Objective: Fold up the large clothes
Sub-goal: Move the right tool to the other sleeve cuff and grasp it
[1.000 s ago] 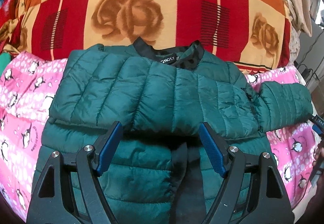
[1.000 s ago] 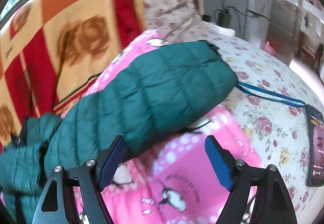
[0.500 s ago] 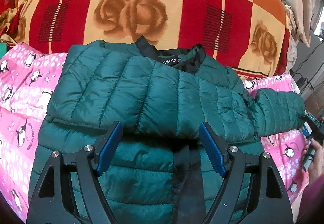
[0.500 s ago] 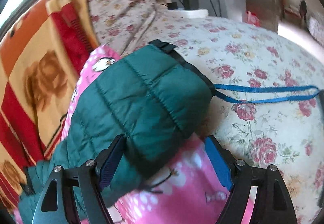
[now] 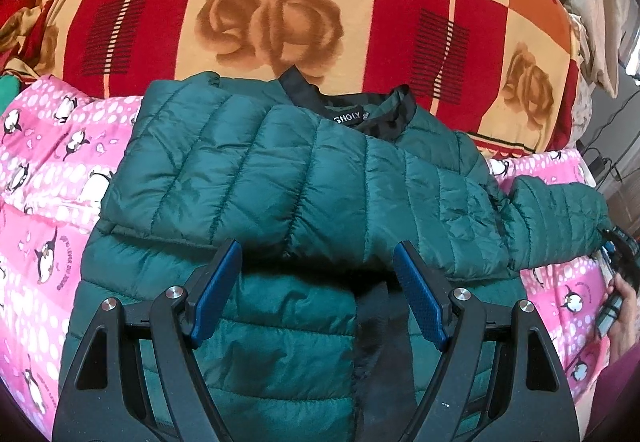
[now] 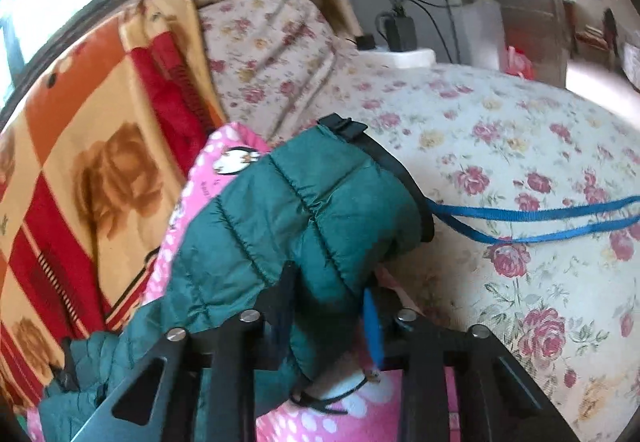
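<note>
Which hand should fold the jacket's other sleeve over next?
The right. Its hand-held gripper has just been closing and now pinches the green sleeve near the cuff. The left hand-held gripper hangs open above the jacket's middle, holding nothing.

Green quilted jacket [image 5: 280, 182] spread on pink penguin blanket [image 5: 52, 162], one sleeve folded across chest, black collar up, left tool [image 5: 318, 298] jaws apart above jacket front, rose-print blanket [image 5: 280, 10] behind, hand [image 5: 624, 318] at right edge.
</note>
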A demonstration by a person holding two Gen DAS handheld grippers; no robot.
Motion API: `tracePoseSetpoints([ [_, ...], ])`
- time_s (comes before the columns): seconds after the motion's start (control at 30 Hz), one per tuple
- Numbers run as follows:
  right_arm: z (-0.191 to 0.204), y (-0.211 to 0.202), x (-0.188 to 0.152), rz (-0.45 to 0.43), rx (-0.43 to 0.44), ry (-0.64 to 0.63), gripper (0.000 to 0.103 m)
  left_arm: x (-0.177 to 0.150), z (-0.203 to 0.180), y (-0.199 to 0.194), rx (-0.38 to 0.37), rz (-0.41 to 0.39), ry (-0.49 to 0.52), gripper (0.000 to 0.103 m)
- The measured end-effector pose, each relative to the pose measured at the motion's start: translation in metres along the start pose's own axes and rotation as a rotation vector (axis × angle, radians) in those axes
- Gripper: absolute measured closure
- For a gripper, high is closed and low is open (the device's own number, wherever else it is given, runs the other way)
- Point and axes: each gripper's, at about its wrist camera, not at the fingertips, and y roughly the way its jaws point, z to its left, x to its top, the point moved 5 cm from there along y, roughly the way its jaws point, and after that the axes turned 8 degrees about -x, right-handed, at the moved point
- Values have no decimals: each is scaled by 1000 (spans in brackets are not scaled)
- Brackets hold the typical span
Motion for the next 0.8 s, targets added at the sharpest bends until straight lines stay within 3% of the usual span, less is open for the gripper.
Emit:
tracePoseSetpoints([
  [0.2,18,-26,-5,-19,117,-30,86,-1,1,-5,9,-10,12,24],
  [0.57,71,-75,-30,-43,266,-126,89,-1,7,-20,22,-36,14,24],
  [0.8,118,-99,-56,-24,357,-220,89,5,16,-29,71,-64,19,24],
])
